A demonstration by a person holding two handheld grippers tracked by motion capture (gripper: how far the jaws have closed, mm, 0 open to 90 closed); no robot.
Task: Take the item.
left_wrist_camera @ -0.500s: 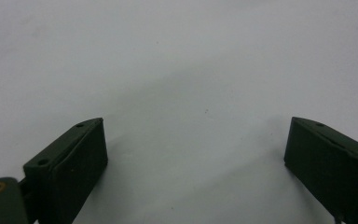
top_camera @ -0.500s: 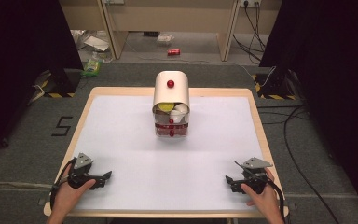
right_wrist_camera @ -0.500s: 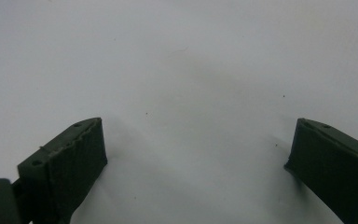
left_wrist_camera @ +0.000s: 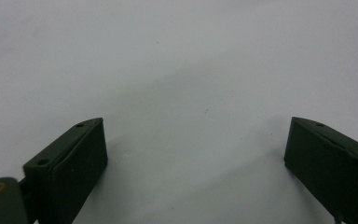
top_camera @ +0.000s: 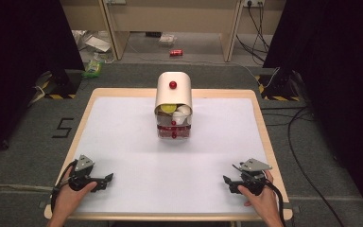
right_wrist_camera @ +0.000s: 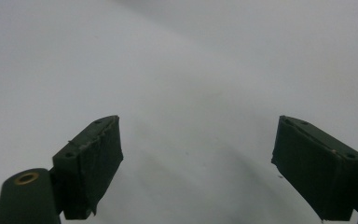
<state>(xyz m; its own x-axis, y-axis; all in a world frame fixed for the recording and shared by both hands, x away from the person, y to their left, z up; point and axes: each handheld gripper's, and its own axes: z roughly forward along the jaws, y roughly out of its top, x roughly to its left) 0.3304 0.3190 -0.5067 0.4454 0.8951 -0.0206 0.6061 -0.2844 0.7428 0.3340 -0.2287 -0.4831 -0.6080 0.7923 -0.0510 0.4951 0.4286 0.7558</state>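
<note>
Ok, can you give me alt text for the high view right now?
A cream lidded container with red knobs, its lid raised over food inside, stands at the far middle of a white table. At the near edge, the left tool and right tool rest in the person's hands, jaws apart and holding nothing, pointing toward each other.

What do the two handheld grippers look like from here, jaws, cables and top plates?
Both the left gripper and the right gripper are black, each topped by a grey three-cornered plate and trailing a black cable. In the gripper views, their jaws are dark, blocky pads with small screw holes, and a brass-coloured fitting sits at lower left. The forearms are bare, with no sleeves.
</note>
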